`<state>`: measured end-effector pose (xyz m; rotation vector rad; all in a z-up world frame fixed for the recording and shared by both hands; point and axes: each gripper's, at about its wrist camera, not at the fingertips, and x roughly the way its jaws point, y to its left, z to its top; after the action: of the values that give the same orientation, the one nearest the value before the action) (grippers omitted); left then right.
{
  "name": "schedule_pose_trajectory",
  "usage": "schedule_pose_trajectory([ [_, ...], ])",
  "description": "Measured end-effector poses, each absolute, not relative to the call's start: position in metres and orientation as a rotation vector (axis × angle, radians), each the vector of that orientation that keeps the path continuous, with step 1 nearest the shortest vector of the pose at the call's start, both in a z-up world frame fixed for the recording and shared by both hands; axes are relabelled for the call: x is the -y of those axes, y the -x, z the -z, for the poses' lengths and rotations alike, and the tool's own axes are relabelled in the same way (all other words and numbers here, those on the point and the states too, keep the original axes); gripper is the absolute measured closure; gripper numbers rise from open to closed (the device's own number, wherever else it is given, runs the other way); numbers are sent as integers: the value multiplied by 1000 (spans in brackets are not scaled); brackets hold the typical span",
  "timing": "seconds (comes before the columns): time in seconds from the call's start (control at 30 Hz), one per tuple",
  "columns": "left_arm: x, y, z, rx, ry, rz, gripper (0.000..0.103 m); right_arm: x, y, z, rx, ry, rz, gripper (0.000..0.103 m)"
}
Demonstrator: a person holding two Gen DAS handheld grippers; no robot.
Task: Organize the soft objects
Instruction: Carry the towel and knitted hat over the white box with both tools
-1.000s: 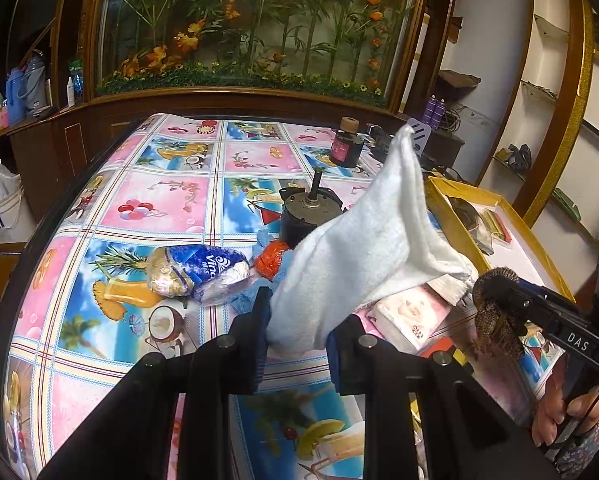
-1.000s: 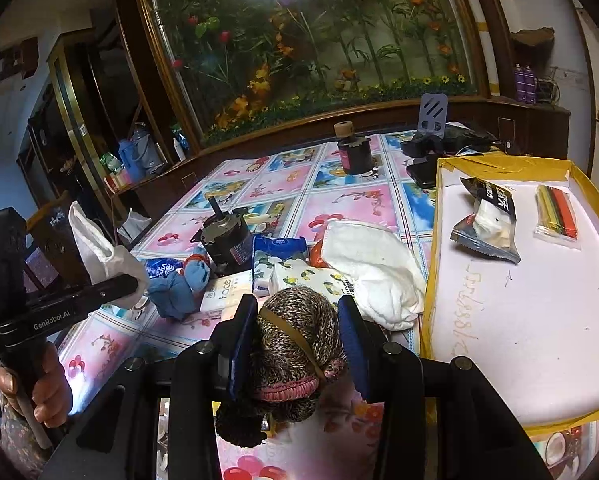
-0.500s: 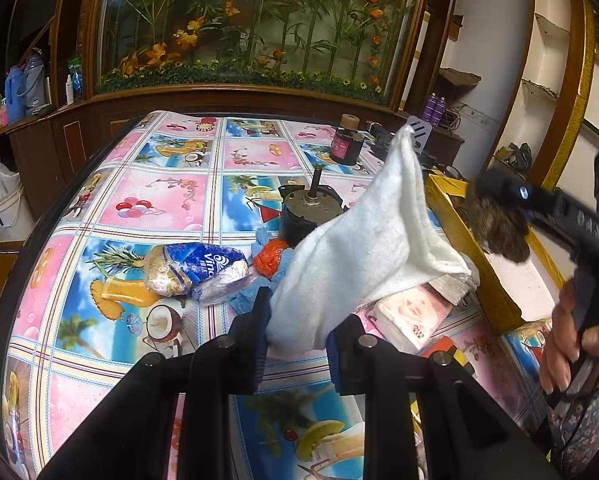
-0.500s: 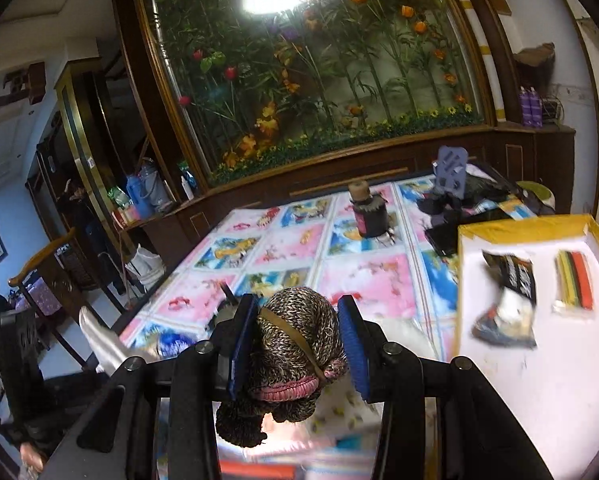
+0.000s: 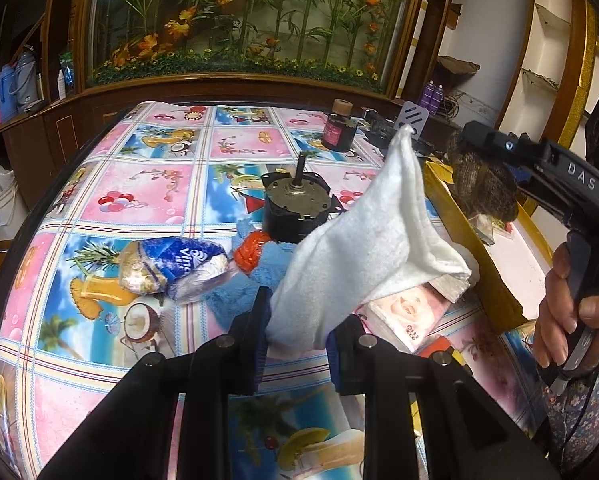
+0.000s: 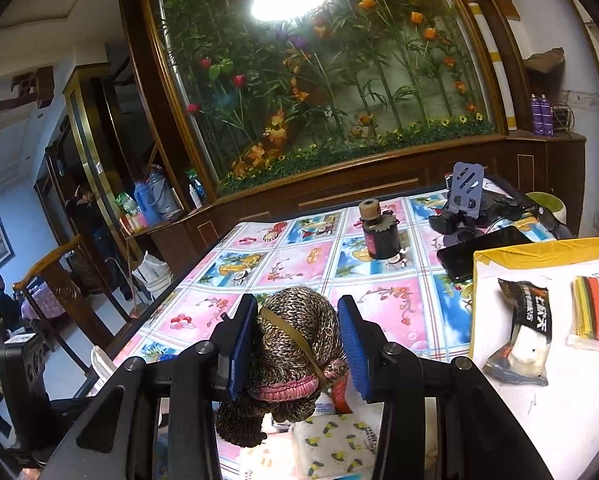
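Note:
My left gripper (image 5: 297, 334) is shut on a white towel (image 5: 371, 236), which stands up from the jaws above the table. My right gripper (image 6: 297, 346) is shut on a brown knitted bundle (image 6: 295, 340) with a pink edge and a tan band. In the left wrist view that bundle (image 5: 481, 184) hangs over the yellow-rimmed white box (image 5: 475, 264) at the right, held by a hand (image 5: 563, 312). On the table lie a blue cloth (image 5: 235, 300) with an orange piece (image 5: 251, 250), and a lemon-print cloth (image 6: 335, 446) below the right gripper.
A black motor (image 5: 297, 204), a blue foil packet (image 5: 171, 266), a dark jar (image 6: 379, 234), a phone (image 6: 479, 252) and a pink pack (image 5: 407, 314) sit on the patterned tablecloth. The box (image 6: 539, 420) holds a snack packet (image 6: 525, 332) and coloured strips (image 6: 589, 318).
My right gripper has risen with the knitted bundle and moved from the table's clutter toward the yellow-rimmed box. The left gripper and its towel have stayed still.

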<state>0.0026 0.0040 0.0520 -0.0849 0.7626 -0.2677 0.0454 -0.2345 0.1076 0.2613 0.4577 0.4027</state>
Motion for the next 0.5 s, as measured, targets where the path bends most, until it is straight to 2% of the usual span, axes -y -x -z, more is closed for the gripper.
schedule_pose_trajectory([
  [0.5, 40, -4, -59, -753, 56, 326, 81, 288, -52, -113, -448, -377, -319, 58],
])
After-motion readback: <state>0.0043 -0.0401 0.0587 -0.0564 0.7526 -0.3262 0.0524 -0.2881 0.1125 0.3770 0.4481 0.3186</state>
